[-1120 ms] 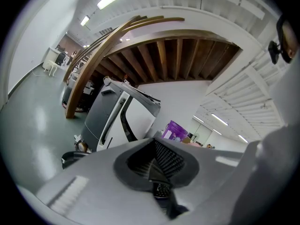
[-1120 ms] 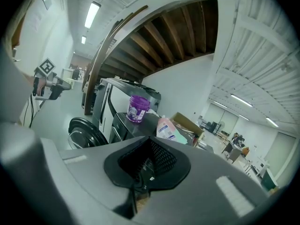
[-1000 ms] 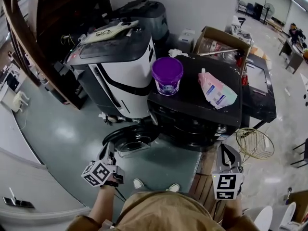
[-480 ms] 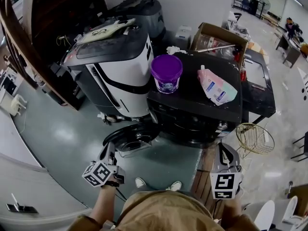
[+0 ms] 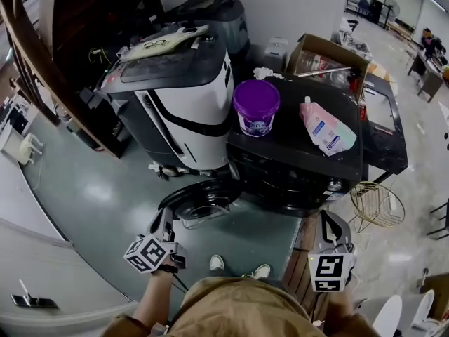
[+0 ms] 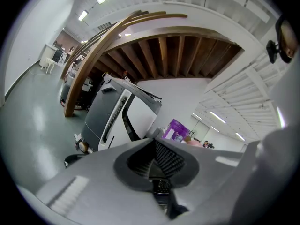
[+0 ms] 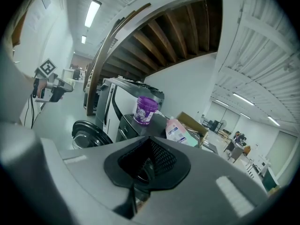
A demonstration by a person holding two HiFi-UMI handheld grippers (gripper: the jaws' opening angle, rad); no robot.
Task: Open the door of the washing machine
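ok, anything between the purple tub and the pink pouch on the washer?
No. Head view shows only bare black washing machine top between the purple tub and the pink pouch.

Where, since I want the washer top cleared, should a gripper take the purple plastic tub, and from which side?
Probably across the side wall of the round purple plastic tub, just under its wider lid, coming level from the front. It stands upright near the left edge of the black washing machine's top, and the tall white-and-grey machine crowds its left.
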